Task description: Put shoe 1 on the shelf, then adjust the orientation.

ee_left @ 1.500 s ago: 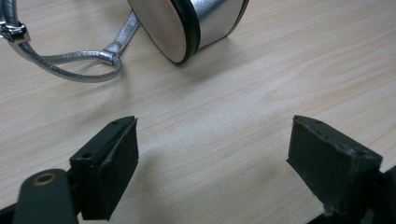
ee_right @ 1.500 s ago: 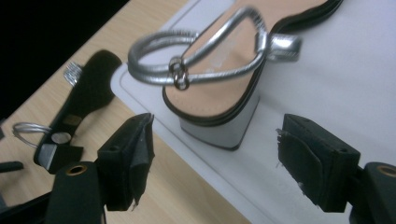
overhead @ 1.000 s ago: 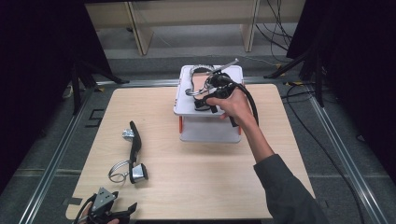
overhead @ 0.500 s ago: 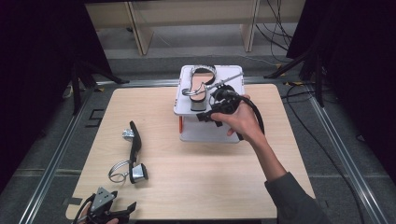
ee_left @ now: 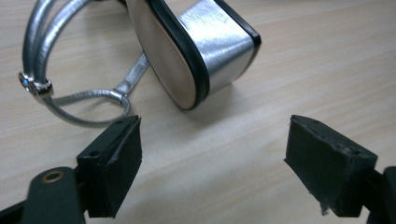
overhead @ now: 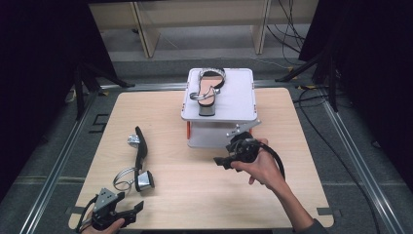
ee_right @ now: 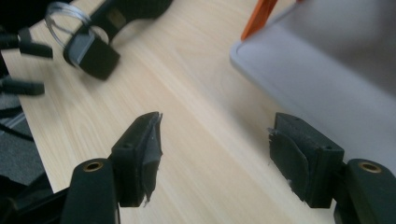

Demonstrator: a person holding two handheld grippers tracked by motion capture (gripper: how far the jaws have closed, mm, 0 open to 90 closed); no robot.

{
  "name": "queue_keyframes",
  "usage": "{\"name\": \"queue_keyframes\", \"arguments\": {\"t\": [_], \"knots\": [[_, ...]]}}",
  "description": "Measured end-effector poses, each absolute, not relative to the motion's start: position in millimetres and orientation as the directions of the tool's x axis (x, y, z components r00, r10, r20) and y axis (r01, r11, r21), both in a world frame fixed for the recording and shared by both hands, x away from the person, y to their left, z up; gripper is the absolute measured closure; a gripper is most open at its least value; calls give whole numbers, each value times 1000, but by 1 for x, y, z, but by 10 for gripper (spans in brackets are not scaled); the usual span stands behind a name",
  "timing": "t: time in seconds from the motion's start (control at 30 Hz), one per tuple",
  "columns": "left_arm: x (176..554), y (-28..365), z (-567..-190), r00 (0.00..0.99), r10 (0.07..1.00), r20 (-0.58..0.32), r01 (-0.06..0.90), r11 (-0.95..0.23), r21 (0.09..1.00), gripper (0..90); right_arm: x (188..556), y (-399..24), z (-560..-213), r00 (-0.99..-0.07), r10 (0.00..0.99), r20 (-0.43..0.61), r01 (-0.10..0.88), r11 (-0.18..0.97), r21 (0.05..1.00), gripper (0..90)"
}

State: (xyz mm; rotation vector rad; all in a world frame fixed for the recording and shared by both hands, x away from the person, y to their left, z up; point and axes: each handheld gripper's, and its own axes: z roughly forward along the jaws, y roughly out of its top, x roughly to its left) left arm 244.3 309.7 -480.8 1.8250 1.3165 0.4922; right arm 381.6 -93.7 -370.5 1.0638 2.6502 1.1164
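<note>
Now the left tool point(overhead: 130, 210) gapes empty just short of the sandal point(overhead: 140, 156), likely lining up; right tool point(overhead: 225, 161) open, empty, both narrowing slightly.

The left tool point(overhead: 127, 209), in a hand at the near left edge, points forward with its jaws spread wide and just narrowing around nothing, while the right tool point(overhead: 223, 161), on an outstretched forearm, points left, its empty jaws apart and just closing slightly.
</note>
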Motion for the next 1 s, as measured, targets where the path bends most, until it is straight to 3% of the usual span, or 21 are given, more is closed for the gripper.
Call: {"name": "queue_keyframes", "arguments": {"t": [0.23,0.63,1.0], "knots": [[259,312,-473,357,911,-206,578,-42,815,326,369,-112,-409,-734,641,225,612,481,628,349],[279,308,-470,322,920,-224,586,-8,810,351,353,-135,-442,-729,652,209,621,500,604,344],[299,308,-466,283,923,-261,570,57,820,407,350,-136,-449,-726,650,225,634,505,586,338]]}}
